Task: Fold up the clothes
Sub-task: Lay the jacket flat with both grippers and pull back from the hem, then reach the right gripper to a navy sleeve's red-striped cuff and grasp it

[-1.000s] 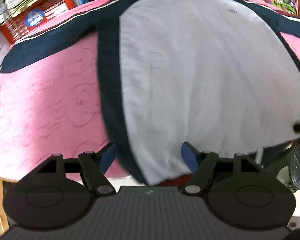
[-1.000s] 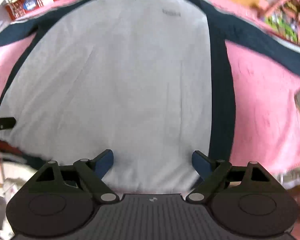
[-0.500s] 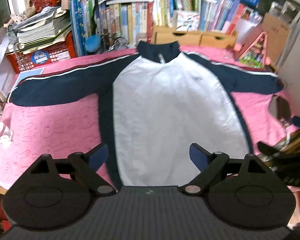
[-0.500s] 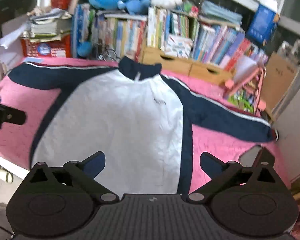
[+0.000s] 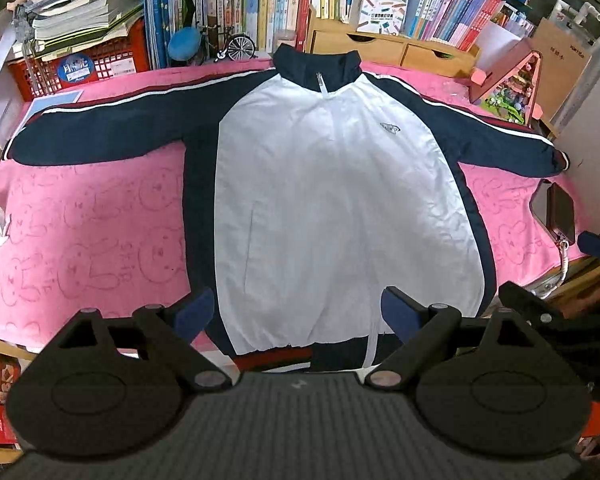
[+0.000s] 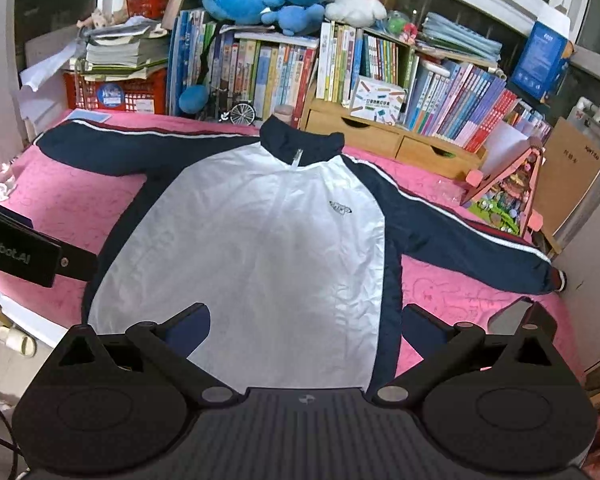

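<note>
One white-and-navy jacket (image 5: 340, 208) lies flat, both sleeves spread, on the pink blanket (image 5: 84, 220). A phone (image 5: 556, 210) lies just beside its right cuff, with a book row (image 6: 340, 64) and two wooden drawers (image 6: 396, 140) behind the collar. The left gripper (image 5: 296, 312) and right gripper (image 6: 306, 326) hover above the hem, each spread wide after just opening, holding nothing.

white-fronted navy zip jacket with white-striped sleeves (image 5: 340, 208) (image 6: 260, 248) | unfolded, front up | flat on pink cloth, sleeves spread sideways, collar toward books
</note>
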